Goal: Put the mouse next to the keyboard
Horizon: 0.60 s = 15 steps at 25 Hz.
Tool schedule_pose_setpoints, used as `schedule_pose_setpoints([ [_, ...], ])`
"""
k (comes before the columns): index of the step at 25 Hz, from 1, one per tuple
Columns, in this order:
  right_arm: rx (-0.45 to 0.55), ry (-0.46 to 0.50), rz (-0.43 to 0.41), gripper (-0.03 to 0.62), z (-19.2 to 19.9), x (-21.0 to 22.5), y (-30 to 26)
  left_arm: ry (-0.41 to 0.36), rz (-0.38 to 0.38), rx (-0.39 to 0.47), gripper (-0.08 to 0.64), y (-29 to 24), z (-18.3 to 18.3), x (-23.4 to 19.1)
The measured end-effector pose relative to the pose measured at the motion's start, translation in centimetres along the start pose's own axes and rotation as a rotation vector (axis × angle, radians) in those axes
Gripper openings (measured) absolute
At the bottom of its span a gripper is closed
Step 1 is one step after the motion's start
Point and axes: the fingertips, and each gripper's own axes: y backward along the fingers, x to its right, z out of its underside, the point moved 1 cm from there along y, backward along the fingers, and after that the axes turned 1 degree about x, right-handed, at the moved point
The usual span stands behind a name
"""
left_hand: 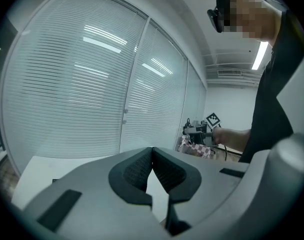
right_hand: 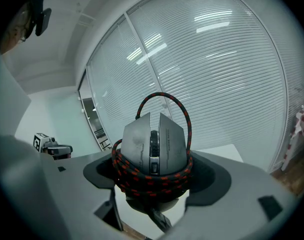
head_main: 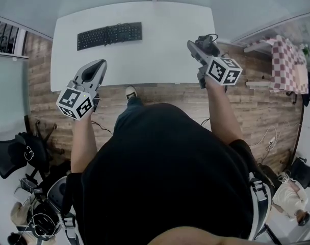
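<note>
The mouse (right_hand: 154,145) is held clamped between the jaws of the right gripper (head_main: 203,52), nose up, with its red-and-black braided cord (right_hand: 151,182) wound round its body and one loop standing above it; the winding is judged to keep the cord from trailing during the carry. In the head view the mouse is seen raised over the right edge of the white table (head_main: 170,45), well apart from the keyboard (head_main: 109,35), which lies on the far left part of the table with bare surface to its right, where the mouse can be set down. The left gripper (left_hand: 152,171) is held near the table's near left corner with its jaws closed together on nothing, apparently kept out of the way since one gripper is enough for the carry. The placing is judged not yet done
</note>
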Motion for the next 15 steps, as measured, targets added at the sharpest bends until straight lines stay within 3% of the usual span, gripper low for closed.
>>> schedule_pose_setpoints([
  [15,-0.006,-0.012,0.024,0.41,-0.1,-1.9,-3.4,0.007,0.017,-0.002,0.023,0.2,-0.5,-4.7],
])
